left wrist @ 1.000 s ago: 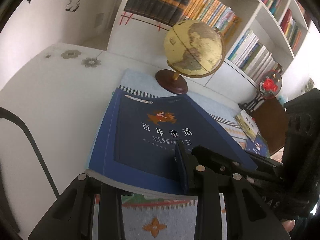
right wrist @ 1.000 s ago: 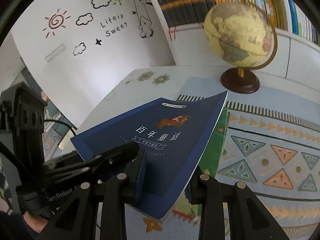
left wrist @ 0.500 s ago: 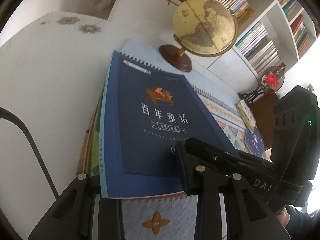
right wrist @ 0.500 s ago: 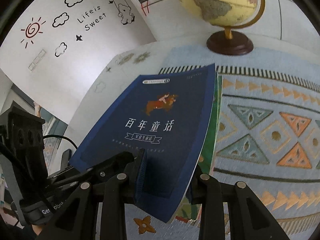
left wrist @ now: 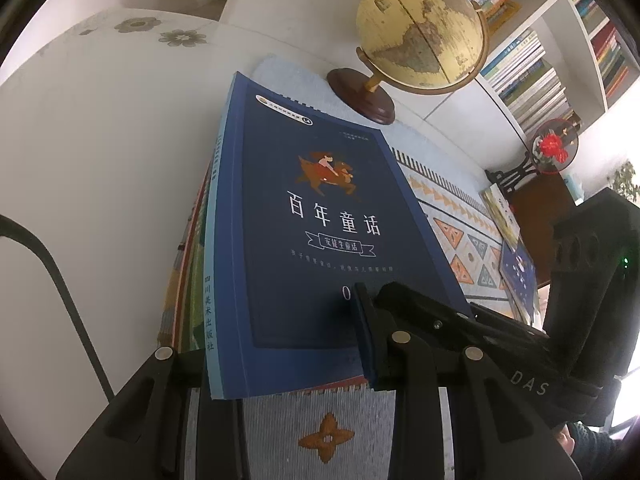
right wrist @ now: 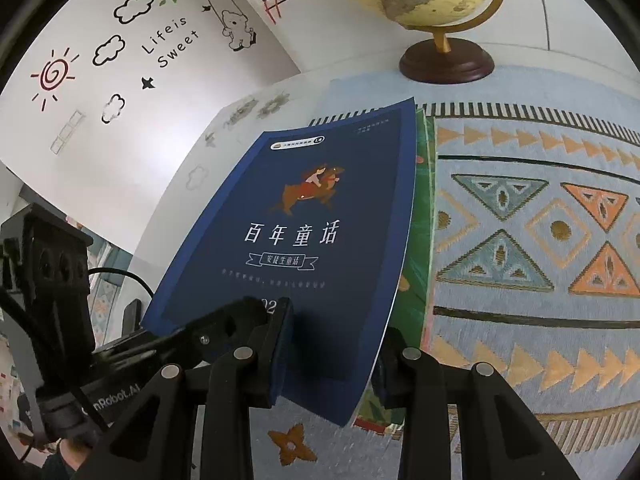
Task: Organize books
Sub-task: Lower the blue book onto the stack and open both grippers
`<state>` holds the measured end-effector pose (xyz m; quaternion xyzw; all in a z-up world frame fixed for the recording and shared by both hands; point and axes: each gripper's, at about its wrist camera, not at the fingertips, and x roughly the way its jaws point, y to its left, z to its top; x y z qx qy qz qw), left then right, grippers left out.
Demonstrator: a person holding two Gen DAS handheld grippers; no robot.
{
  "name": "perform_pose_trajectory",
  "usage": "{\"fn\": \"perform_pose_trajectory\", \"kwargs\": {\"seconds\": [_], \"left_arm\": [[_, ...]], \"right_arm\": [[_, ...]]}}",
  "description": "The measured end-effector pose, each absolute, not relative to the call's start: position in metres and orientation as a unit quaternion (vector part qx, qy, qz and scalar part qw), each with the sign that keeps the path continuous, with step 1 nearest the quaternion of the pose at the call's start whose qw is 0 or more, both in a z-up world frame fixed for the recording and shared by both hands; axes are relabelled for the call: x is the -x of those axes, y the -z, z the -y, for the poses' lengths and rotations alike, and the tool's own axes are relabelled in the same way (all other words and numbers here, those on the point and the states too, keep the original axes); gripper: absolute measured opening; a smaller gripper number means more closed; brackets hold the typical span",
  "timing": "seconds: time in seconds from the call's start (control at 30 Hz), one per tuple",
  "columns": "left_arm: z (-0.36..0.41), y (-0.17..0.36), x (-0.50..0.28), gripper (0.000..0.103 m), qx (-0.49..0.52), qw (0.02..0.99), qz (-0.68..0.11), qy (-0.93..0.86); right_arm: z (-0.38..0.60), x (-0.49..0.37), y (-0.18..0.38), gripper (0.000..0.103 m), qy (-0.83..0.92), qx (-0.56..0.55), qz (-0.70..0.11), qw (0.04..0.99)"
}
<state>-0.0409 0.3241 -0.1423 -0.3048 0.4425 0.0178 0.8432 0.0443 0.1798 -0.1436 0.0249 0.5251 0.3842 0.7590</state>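
Navy book [left wrist: 320, 232] pinched by L fingers [left wrist: 362, 336] & R fingers [right wrist: 280, 344], atop green book [right wrist: 420, 216], patterned mat [right wrist: 520, 240].

Yellowish antique-style globe w/ brass arc & round dark wooden base [left wrist: 420, 36] stands on the far edge of a pale blue woven mat w/ orange & teal triangle pattern [right wrist: 520, 240], which lies on the white tabletop [left wrist: 100, 152]. Behind: white wall w/ sun, cloud & bear decals [right wrist: 120, 60]; red flower ornament in round black frame [left wrist: 554, 146] far right.
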Motion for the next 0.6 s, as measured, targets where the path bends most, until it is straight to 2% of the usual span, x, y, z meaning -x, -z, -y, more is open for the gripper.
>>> {"fn": "perform_pose_trajectory", "kwargs": {"seconds": [0.17, 0.4, 0.6], "left_arm": [[-0.327, 0.143, 0.039, 0.031, 0.307, 0.84, -0.447, -0.016], [-0.338, 0.137, 0.058, 0.045, 0.33, 0.818, -0.469, -0.039], [-0.342, 0.133, 0.088, 0.047, 0.322, 0.816, -0.474, -0.079]], "right_arm": [[-0.176, -0.042, 0.144, 0.033, -0.385, -0.029, -0.522, 0.761], [-0.168, -0.04, 0.142, 0.04, -0.378, -0.034, -0.534, 0.756], [-0.157, -0.023, 0.137, 0.041, -0.376, 0.011, -0.535, 0.756]]}}
